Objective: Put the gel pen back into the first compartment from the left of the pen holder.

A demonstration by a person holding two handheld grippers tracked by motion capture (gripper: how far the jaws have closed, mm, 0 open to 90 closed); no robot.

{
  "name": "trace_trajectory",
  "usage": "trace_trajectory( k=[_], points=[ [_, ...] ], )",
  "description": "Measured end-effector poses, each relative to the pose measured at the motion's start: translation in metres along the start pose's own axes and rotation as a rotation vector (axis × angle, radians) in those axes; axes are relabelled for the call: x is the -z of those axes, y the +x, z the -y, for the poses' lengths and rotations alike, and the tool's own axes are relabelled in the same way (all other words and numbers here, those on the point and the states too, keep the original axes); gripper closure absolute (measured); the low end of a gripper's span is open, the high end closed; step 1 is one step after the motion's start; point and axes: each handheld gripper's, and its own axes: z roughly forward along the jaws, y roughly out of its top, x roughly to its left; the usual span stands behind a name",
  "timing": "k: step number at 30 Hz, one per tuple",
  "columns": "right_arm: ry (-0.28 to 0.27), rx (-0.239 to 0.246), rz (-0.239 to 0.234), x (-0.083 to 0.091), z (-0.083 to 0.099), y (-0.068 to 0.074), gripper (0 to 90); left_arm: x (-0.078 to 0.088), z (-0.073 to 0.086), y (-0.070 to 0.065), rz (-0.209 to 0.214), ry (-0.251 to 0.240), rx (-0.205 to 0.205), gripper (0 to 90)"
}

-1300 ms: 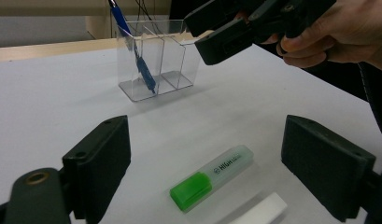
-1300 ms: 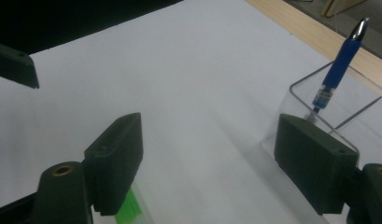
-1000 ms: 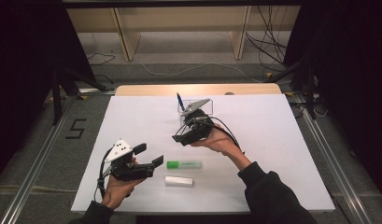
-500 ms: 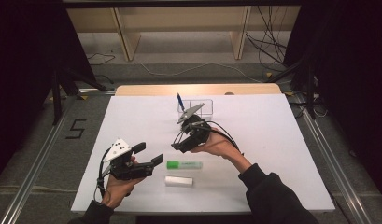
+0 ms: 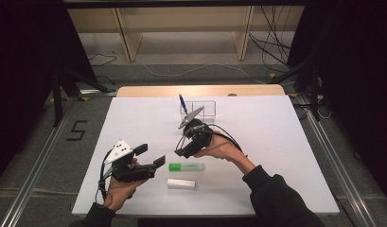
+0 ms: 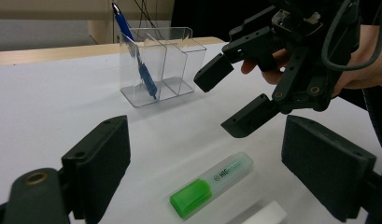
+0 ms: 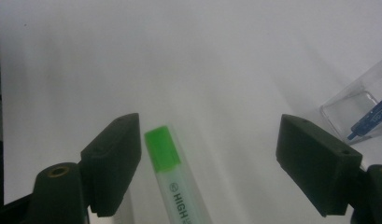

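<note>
The green-capped translucent highlighter (image 5: 186,167) lies flat near the front of the white table (image 5: 285,142), a white eraser block (image 5: 181,183) just nearer. The right gripper (image 5: 181,150) hangs over its cap end, jaws spread wide, empty. It looks like the approach to a pickup: next, lower and straddle the barrel. The left gripper (image 5: 150,156) waits alongside, also released. A clear plastic two-cell holder (image 6: 163,65) with a blue pen (image 6: 135,53) stands farther back.
</note>
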Motion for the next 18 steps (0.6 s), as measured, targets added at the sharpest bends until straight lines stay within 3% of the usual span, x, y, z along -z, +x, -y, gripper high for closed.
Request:
trace_trajectory(
  k=[18],
  points=[
    [0.094, 0.028, -0.027, -0.0065, 0.0027, 0.0072, 22.9, 0.0022, 0.0008, 0.0, 0.005, 0.0, -0.015, 15.1]
  ],
)
